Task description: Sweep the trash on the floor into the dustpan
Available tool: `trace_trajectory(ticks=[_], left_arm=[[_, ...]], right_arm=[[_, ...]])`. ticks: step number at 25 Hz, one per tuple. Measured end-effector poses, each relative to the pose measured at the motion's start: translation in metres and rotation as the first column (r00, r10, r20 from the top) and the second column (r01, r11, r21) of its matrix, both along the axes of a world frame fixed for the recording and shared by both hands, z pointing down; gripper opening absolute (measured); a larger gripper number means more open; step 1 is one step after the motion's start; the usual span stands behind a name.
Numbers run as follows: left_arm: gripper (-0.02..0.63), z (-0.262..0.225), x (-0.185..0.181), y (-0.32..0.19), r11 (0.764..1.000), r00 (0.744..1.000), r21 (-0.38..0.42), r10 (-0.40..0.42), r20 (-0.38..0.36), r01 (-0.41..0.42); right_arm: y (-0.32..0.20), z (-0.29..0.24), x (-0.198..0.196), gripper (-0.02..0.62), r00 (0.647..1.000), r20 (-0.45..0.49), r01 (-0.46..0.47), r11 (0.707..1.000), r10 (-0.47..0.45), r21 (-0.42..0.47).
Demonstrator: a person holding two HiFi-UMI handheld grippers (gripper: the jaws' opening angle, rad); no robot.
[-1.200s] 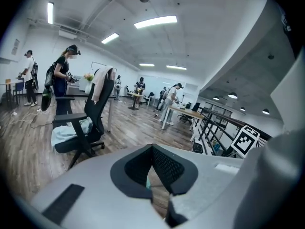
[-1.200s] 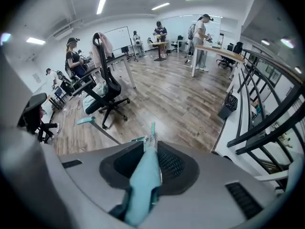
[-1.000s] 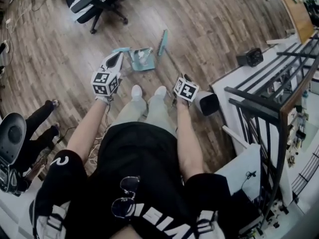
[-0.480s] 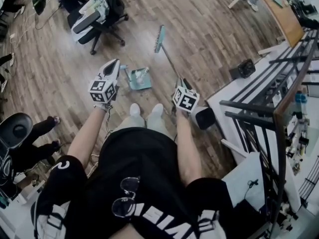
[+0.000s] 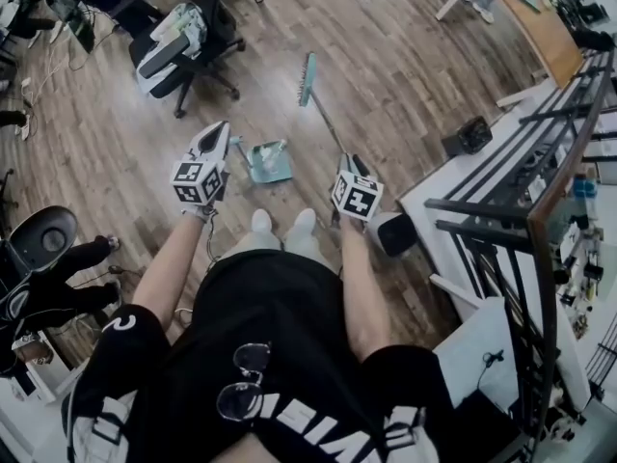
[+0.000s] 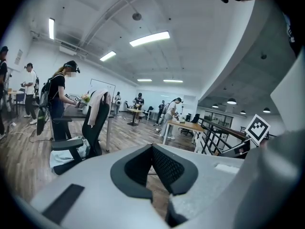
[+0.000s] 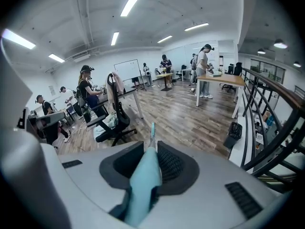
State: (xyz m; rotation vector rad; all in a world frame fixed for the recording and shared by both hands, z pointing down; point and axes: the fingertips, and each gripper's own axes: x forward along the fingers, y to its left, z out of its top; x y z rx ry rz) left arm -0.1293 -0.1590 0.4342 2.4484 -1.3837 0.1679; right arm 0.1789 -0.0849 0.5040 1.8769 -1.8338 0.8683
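A teal dustpan [image 5: 270,160] lies on the wood floor just ahead of my feet, with a pale piece of trash [image 5: 274,149] in it. My right gripper [image 5: 353,165] is shut on the handle of a teal broom [image 5: 308,77]. Its brush head is out on the floor beyond the dustpan. In the right gripper view the teal broom handle [image 7: 145,180] runs between the pads of the right gripper [image 7: 151,151]. My left gripper [image 5: 220,133] hovers left of the dustpan, apart from it. The left gripper [image 6: 152,149] has its pads together with nothing between them.
A black office chair [image 5: 183,32] draped with cloth stands at the far left. A dark cylindrical bin [image 5: 395,231] sits by my right foot, beside a white platform with a black railing [image 5: 521,201]. Someone's legs [image 5: 82,258] are at the left. A wooden table [image 5: 540,17] stands far right.
The broom head has swung away from the dustpan, farther out on the floor. The left gripper now stands a little farther from the dustpan. The head view has shifted.
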Motion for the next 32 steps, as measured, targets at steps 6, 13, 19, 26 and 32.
trace_trajectory(ticks=[6,13,19,26,32], left_arm=[[-0.002,0.008,0.003,0.0,1.0,1.0,-0.016,-0.006,0.01,0.006],[-0.002,0.013,0.004,0.0,1.0,1.0,-0.027,-0.009,0.016,0.009],[-0.002,0.013,0.007,0.005,1.0,1.0,-0.025,-0.005,0.013,0.005],[-0.002,0.013,0.004,0.009,1.0,1.0,-0.029,-0.004,0.019,0.005],[-0.002,0.014,0.005,0.005,1.0,1.0,-0.03,0.0,0.019,0.001]], right_arm=[[0.003,0.011,0.01,0.083,1.0,-0.005,0.005,1.0,-0.006,-0.016],[0.007,0.019,0.016,0.084,1.0,-0.004,0.0,0.999,-0.001,-0.043],[0.011,0.018,0.023,0.084,1.0,-0.02,-0.004,0.999,0.003,-0.04],[0.016,0.019,0.021,0.084,1.0,-0.011,-0.007,0.999,0.007,-0.05],[0.012,0.018,0.023,0.084,1.0,-0.022,-0.014,0.999,0.013,-0.044]])
